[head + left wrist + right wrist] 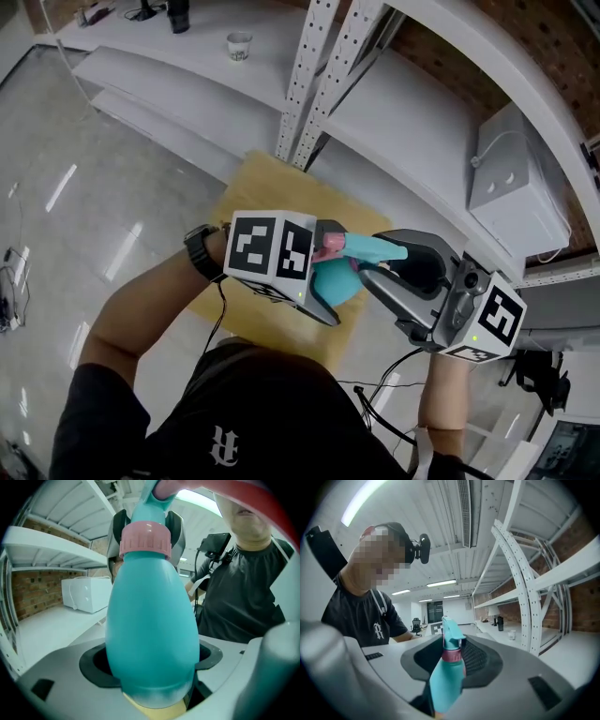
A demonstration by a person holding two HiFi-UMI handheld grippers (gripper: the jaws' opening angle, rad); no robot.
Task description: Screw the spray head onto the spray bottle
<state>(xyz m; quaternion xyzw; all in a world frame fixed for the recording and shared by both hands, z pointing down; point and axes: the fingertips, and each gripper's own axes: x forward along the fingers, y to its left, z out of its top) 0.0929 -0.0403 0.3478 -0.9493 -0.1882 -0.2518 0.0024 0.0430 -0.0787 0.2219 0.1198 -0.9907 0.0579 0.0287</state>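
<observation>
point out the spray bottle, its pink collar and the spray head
spray bottle (152, 634): left gripper view, middle of the teal body
pink collar (145, 538): left gripper view, ribbed front
spray head (375, 247): head view, teal barrel

Workshop-like room: perforated steel shelving (306, 75), brick wall (548, 37).

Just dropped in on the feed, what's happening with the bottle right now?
A person works with two handheld grippers over a wooden surface. The left gripper holds the teal spray bottle by its body. The right gripper has its fingers closed around the pink collar of the spray head, which already sits on the bottle's neck. How far it is threaded cannot be told.
</observation>
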